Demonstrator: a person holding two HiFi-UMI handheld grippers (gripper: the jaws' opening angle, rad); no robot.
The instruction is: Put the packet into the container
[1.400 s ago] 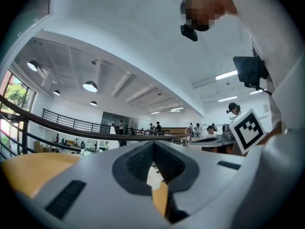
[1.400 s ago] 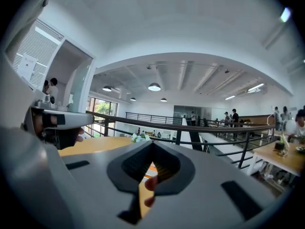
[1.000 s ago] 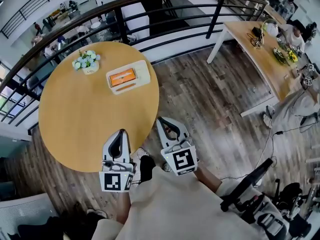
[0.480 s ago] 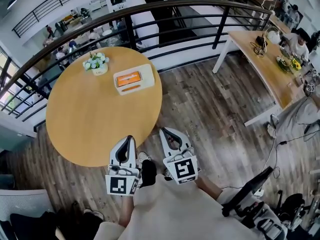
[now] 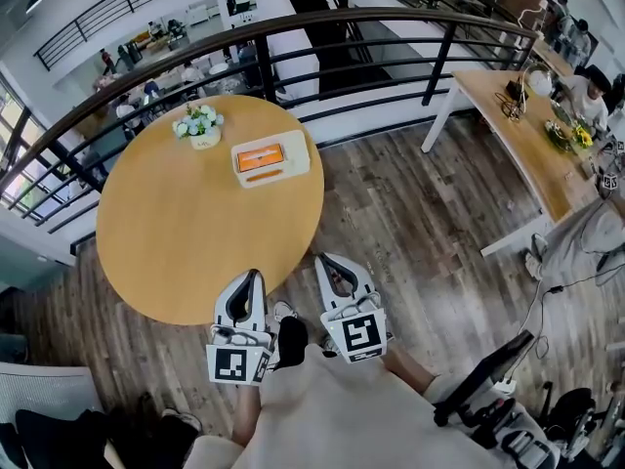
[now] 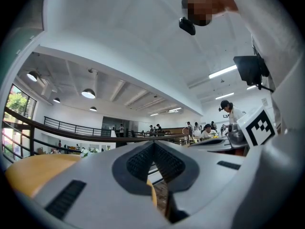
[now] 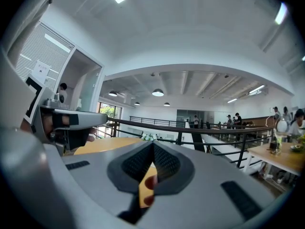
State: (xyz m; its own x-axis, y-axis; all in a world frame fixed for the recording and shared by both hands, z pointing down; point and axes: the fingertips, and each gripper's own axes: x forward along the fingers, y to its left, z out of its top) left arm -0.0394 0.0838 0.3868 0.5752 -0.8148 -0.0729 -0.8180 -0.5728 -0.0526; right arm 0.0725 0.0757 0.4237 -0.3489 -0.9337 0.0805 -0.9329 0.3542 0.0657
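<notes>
Jaws pressed together, empty, on your left gripper [image 6: 153, 147] and right gripper [image 7: 152, 146]. The flat orange packet [image 5: 259, 155] looks to lie in the shallow white rectangular container [image 5: 296, 155] across the round wooden table [image 5: 186, 233]; look closer before acting.

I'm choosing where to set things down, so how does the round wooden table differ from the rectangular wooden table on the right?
The round yellow wooden table is circular; the rectangular light wooden table is long, straight-edged, on white legs. The round table carries only a small flower pot and a white tray with an orange item; the rectangular table holds a clutter of small things. Both have wooden tops and stand by the dark railing.
</notes>
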